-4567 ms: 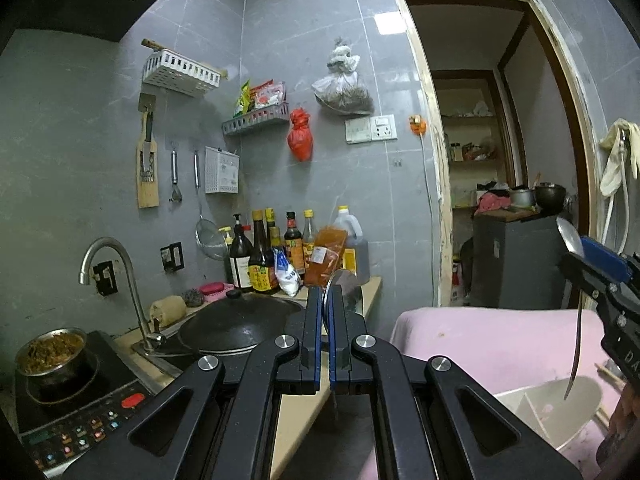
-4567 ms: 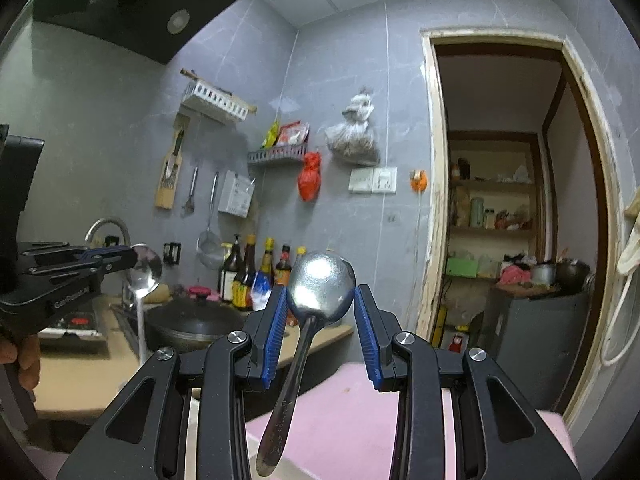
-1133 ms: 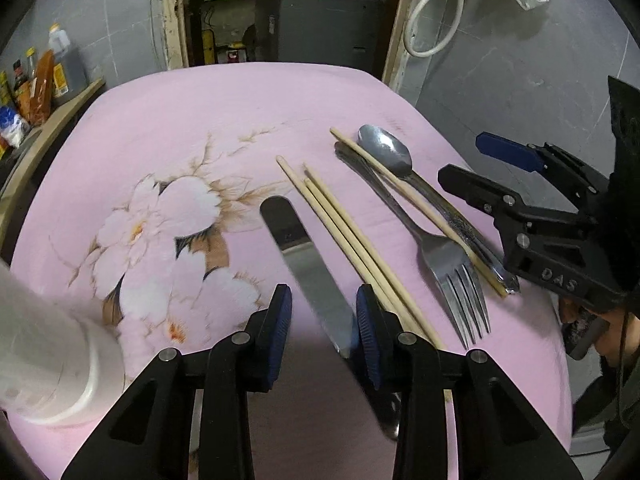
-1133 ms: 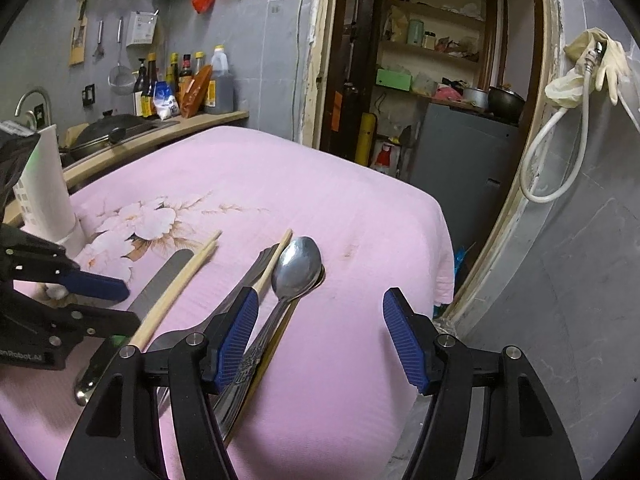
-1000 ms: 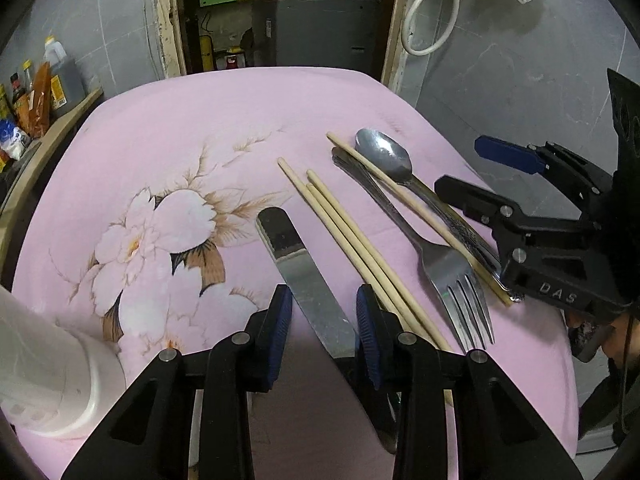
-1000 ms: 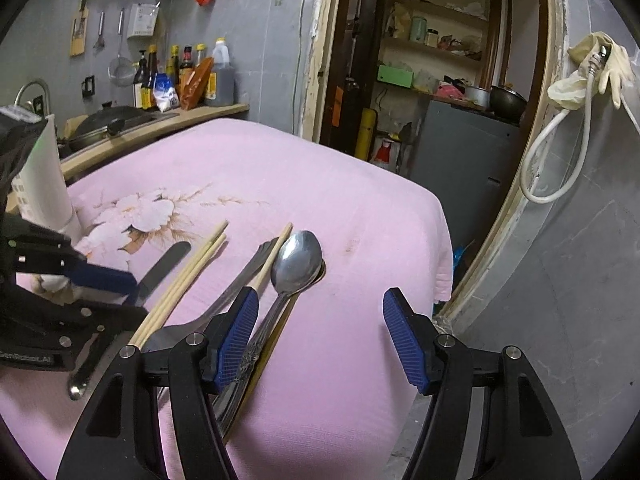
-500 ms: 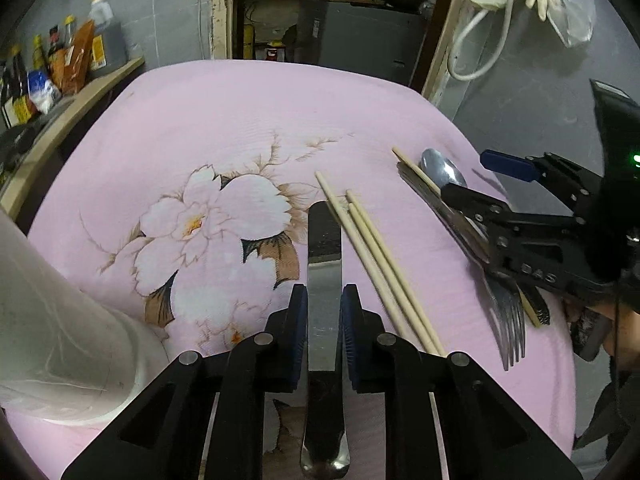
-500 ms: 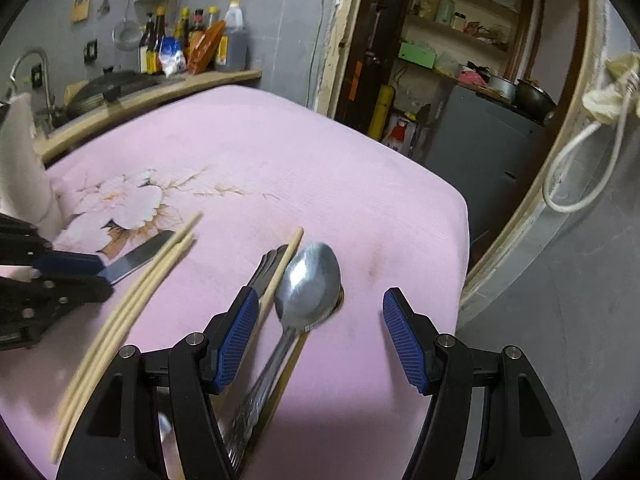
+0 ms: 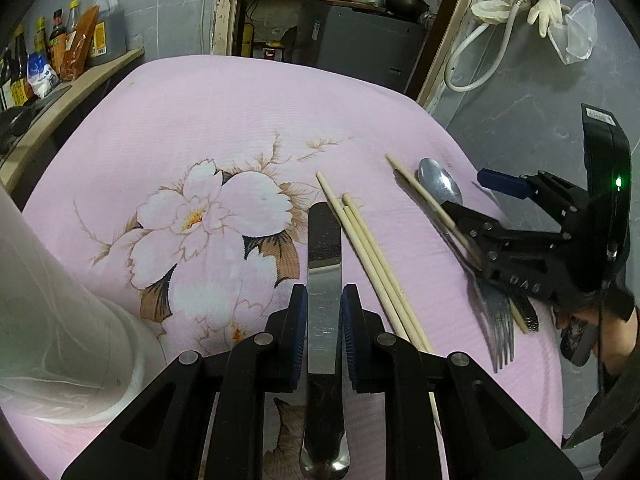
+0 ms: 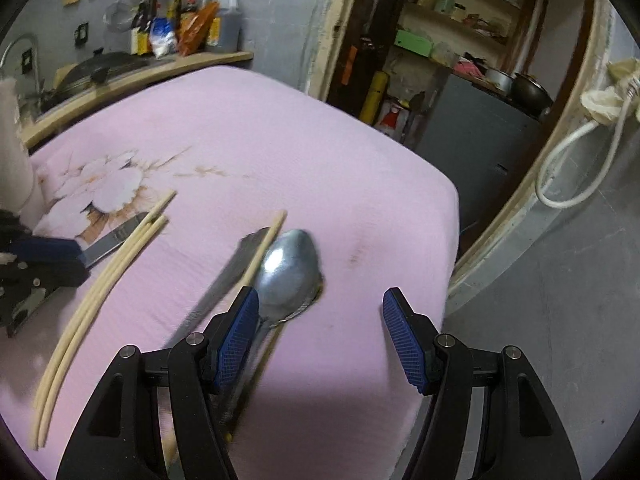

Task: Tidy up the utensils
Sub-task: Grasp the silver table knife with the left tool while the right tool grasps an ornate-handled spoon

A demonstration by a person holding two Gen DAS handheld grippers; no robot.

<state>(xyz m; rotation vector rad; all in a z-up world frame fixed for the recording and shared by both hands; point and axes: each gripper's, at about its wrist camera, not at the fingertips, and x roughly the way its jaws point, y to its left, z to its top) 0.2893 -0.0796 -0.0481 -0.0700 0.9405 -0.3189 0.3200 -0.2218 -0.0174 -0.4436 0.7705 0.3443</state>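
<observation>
1. The left hand-held gripper (image 9: 324, 332) is gripping a table knife (image 9: 324, 280); its two blue pads are pressing on the flat sides of the blade, close to where the handle begins.
2. The knife is lying along the middle of the left wrist view, with its rounded tip pointing away over the flower print of the pink tablecloth (image 9: 224, 120) that is covering the tabletop.
3. Three wooden chopsticks (image 9: 368, 256) are lying just beside the knife on its right, close together and slanting.
4. The right hand-held gripper (image 10: 320, 320) is standing open, with nothing pressed between its blue pads.
5. A metal spoon (image 10: 290, 276) is lying on the cloth near the table's right edge; its bowl is just beside the left pad of the right gripper, and the handle is running under that finger.
6. A fourth chopstick (image 10: 264, 248) and a fork (image 9: 496, 316) are lying close against the spoon, the fork with its prongs toward the person.
7. A white plastic container (image 9: 48, 312) is standing at the left edge of the cloth, well apart from the spoon.
8. A part of the person's hand (image 9: 616, 332) is showing behind the right gripper.
</observation>
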